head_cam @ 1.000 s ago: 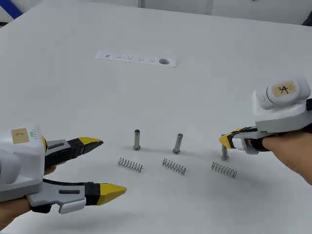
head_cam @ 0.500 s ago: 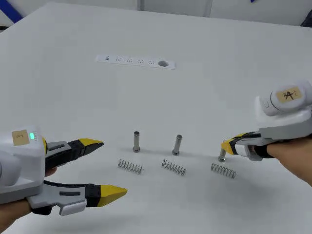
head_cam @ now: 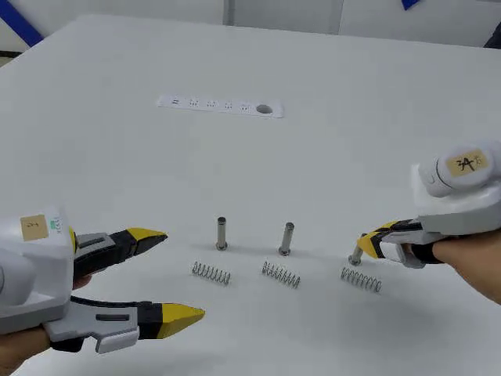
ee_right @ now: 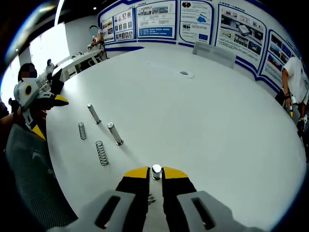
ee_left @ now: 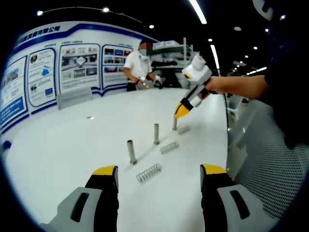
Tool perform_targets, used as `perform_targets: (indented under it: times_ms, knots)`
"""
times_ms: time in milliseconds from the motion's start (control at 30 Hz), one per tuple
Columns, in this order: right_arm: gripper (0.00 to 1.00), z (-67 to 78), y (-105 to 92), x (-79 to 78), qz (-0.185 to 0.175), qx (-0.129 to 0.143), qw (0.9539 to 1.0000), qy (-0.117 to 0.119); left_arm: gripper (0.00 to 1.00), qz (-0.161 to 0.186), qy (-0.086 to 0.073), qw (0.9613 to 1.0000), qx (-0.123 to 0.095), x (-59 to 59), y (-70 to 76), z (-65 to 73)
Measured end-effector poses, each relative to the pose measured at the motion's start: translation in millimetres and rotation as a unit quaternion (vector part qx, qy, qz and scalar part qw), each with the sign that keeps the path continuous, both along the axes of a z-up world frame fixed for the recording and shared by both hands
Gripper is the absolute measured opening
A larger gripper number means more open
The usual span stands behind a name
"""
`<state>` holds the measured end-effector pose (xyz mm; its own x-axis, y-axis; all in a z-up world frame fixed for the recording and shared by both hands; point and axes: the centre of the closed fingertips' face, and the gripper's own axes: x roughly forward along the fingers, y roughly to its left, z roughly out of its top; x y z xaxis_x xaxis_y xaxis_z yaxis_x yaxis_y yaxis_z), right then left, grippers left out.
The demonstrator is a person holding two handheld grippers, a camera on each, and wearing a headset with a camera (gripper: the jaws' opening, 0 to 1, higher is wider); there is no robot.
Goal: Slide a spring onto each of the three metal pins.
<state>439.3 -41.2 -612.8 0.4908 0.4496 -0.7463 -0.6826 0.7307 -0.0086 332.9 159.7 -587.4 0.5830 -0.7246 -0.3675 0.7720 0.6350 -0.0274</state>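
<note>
Jaws of the right gripper (ee_right: pixel 155 173) are closed narrowly on the head of the right pin (head_cam: pixel 356 255), which is located to the right of the middle pin (head_cam: pixel 287 238). Jaws of the left gripper (head_cam: pixel 182 274) are held wide apart, well to the left of the middle pin. The left pin (head_cam: pixel 221 233) is stood upright to its left. The left spring (head_cam: pixel 211 272), middle spring (head_cam: pixel 281 275) and right spring (head_cam: pixel 361 280) are laid flat on the table (head_cam: pixel 352 141), each just in front of its pin. A power strip (head_cam: pixel 219 105) is set well beyond the middle pin.
</note>
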Motion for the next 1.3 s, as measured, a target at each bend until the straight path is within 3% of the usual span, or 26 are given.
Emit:
perform_targets:
  times_ms: [400, 600, 767, 1000, 1300]
  knots:
    - [0.12, 7.2, -11.4, -8.4, 0.003, -0.003, 1.0000, -0.007, 0.70, -0.002, 0.000, 1.0000, -0.003, 1.7, -2.1, -0.3]
    - [0.12, -1.5, -8.0, -22.3, 0.022, -0.005, 0.9997, 0.009, 0.70, -0.004, 0.002, 1.0000, -0.006, 1.6, -2.8, -3.0]
    - [0.12, -9.9, 4.7, -32.1, 0.059, -0.009, 0.9980, 0.020, 0.70, -0.005, 0.004, 1.0000, -0.007, 1.5, -2.5, -5.2]
    - [0.14, -20.4, 15.3, -34.5, 0.137, -0.053, 0.9888, 0.025, 0.70, -0.003, 0.003, 1.0000, -0.009, 2.8, -0.8, -4.1]
    - [0.14, -32.1, 19.7, -30.1, 0.207, -0.118, 0.9706, 0.032, 0.70, 0.001, 0.003, 0.9999, -0.010, 2.4, -1.0, -4.6]
